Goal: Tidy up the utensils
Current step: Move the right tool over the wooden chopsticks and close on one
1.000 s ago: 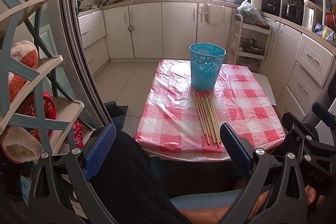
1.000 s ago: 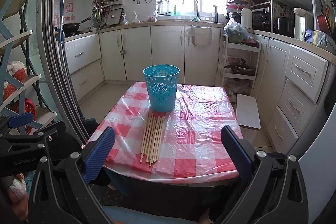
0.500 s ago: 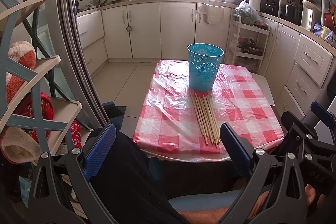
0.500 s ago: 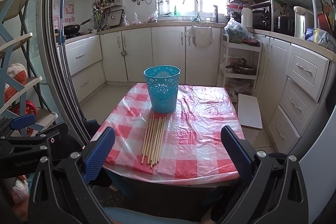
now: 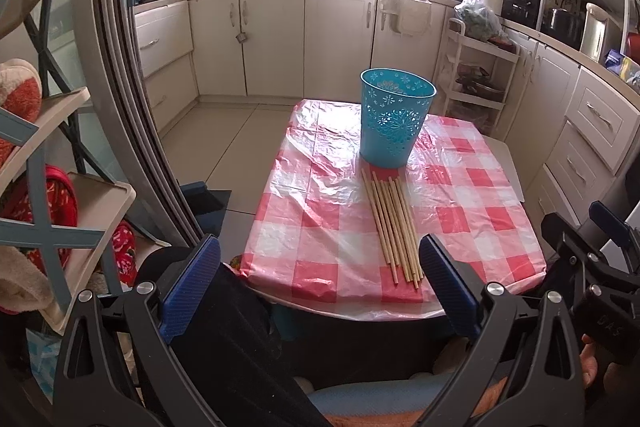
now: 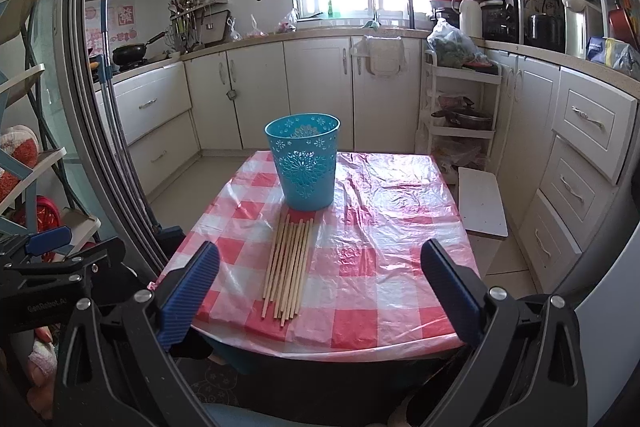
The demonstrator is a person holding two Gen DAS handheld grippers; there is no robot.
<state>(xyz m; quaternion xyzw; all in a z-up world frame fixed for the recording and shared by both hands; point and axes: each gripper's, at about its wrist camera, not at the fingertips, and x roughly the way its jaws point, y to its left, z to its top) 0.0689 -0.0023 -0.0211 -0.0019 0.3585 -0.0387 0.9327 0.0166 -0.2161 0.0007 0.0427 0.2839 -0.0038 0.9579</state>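
While both grippers, left [image 5: 320, 287] and right [image 6: 320, 287], hang wide open and empty short of the table [image 6: 400, 247], the chopsticks [image 6: 290, 263] lie bundled on it. The cup [image 6: 304, 161] stands upright at their 12 o'clock end, just touching.

Both grippers, left [image 5: 320, 283] and right [image 6: 320, 287], are held level side by side, fingers [image 5: 192, 287] spread wide, gripping nothing.

A: Can you read any lettering here?

B: Only on your left gripper [image 6: 52, 259], seen from the right wrist camera: pale print starting "GenRobot". Your right gripper [image 5: 600, 251] carries an embossed mark, too blurred to read.
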